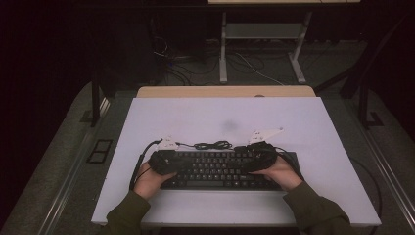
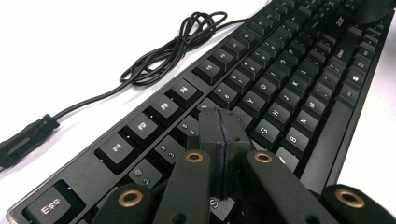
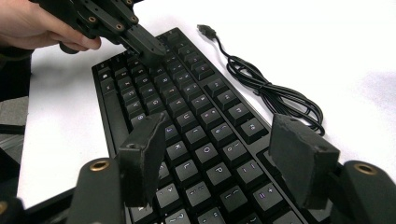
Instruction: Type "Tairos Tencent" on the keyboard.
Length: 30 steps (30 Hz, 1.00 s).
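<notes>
White table [image 1: 313, 127]; keyboard [image 1: 215, 169] lengthwise left-right, cable [image 1: 213, 145] behind.

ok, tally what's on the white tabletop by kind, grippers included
Keyboard: 1, black
Keyboard cable: 1, black, loosely coiled behind the keyboard
Handheld grippers: 2, left gripper fingers shut over the keys, right gripper fingers open above the keys
Total: 4
</notes>
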### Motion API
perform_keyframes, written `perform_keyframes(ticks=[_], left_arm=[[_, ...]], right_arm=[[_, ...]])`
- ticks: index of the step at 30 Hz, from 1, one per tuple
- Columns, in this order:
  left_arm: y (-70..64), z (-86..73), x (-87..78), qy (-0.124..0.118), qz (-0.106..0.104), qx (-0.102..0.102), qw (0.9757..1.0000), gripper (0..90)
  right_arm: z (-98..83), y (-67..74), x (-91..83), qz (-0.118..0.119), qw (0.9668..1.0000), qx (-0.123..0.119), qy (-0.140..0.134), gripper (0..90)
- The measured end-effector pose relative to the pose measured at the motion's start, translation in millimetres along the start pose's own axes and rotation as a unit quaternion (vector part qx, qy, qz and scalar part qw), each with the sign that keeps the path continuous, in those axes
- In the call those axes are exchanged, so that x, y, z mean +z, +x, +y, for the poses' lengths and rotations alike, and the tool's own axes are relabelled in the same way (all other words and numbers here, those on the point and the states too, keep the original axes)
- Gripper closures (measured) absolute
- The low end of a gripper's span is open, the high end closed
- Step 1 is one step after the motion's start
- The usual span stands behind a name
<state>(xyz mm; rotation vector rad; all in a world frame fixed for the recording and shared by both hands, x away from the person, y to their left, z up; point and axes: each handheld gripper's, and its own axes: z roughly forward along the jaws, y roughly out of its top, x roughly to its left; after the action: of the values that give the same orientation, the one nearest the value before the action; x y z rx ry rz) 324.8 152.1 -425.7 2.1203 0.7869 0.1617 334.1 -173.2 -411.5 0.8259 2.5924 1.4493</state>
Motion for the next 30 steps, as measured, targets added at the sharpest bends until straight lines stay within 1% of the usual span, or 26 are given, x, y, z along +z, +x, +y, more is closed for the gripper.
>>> perform_keyframes(ticks=[1, 2, 6, 13, 16, 19, 26, 30], left_arm=[[0.2, -0.3, -0.3, 0.000, -0.002, -0.002, 1.0000, 89.2], [0.1, -0.4, -0.4, 0.001, -0.001, -0.002, 1.0000, 87.2], [-1.8, -0.3, -0.8, -0.004, 0.002, -0.002, 1.0000, 76.6], [-4.4, -0.6, -2.7, -0.008, -0.003, 0.003, 1.0000, 53.7], [-5.5, -1.4, -2.3, -0.008, -0.002, 0.003, 1.0000, 46.4], [-6.0, -1.4, -2.3, -0.008, -0.003, 0.004, 1.0000, 41.0], [-7.3, -1.6, -2.8, -0.011, -0.002, 0.005, 0.9999, 30.9], [-8.0, -2.5, -2.4, -0.012, 0.001, 0.006, 0.9999, 25.0]], right_arm=[[0.0, 0.2, 0.0, 0.000, 1.0000, 0.000, 0.000, 35.6], [0.0, 0.2, 0.2, 0.000, 1.0000, 0.000, 0.001, 35.6], [0.0, 0.3, 0.7, 0.002, 1.0000, 0.000, 0.002, 37.6], [0.3, 1.8, 1.3, 0.006, 1.0000, 0.000, 0.002, 50.6], [0.3, 2.7, 1.8, 0.006, 1.0000, -0.001, 0.004, 57.5], [1.1, 2.9, 1.5, 0.006, 1.0000, 0.000, 0.001, 64.3], [4.9, 3.0, 5.3, 0.008, 0.9999, 0.004, 0.010, 80.0], [9.4, 5.0, 8.8, 0.010, 0.9999, 0.004, 0.012, 86.7]])
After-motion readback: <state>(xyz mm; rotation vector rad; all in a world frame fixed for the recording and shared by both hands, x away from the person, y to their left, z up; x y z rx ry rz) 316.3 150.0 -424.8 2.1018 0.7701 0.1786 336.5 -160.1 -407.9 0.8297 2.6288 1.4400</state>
